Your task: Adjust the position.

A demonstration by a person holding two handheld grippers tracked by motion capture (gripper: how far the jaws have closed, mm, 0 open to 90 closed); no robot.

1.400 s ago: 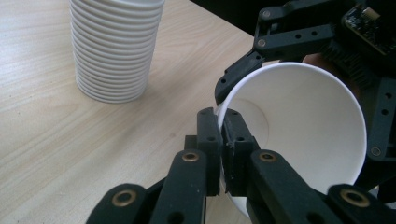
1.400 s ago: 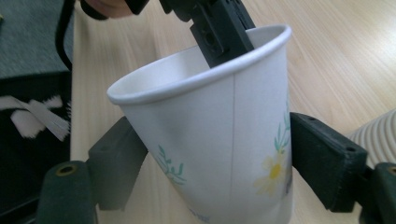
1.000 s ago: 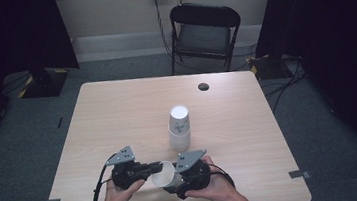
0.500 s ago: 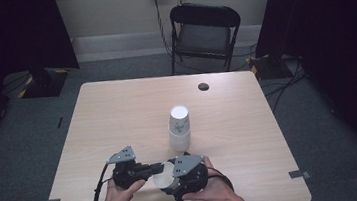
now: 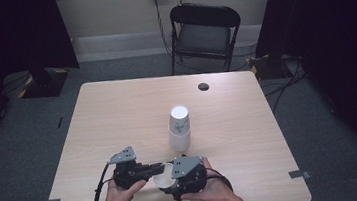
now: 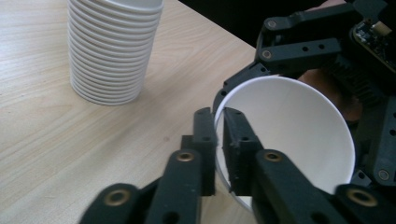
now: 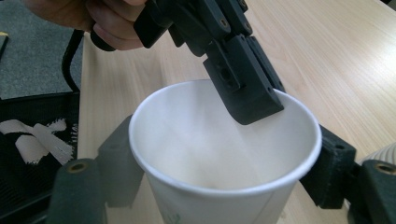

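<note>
Near the front edge of the table, a person holds a single white paper cup between two grippers. The left gripper pinches the cup's rim, one jaw outside the wall and one inside it, the two pressed almost together with only the thin paper between them; its jaws have just been easing open a little, yet the wall stays clamped. The right gripper straddles the cup's body, its jaws set wide on either side of the wall and lying against it just below the rim; they have just been closing in on the cup. In the right gripper view the cup's mouth faces the camera and the left gripper's jaw reaches down into it from the top. A stack of white paper cups stands upside down near the middle of the table, apart from both grippers. A small dark round disc lies near the far edge. A black folding chair stands beyond the table.
</note>
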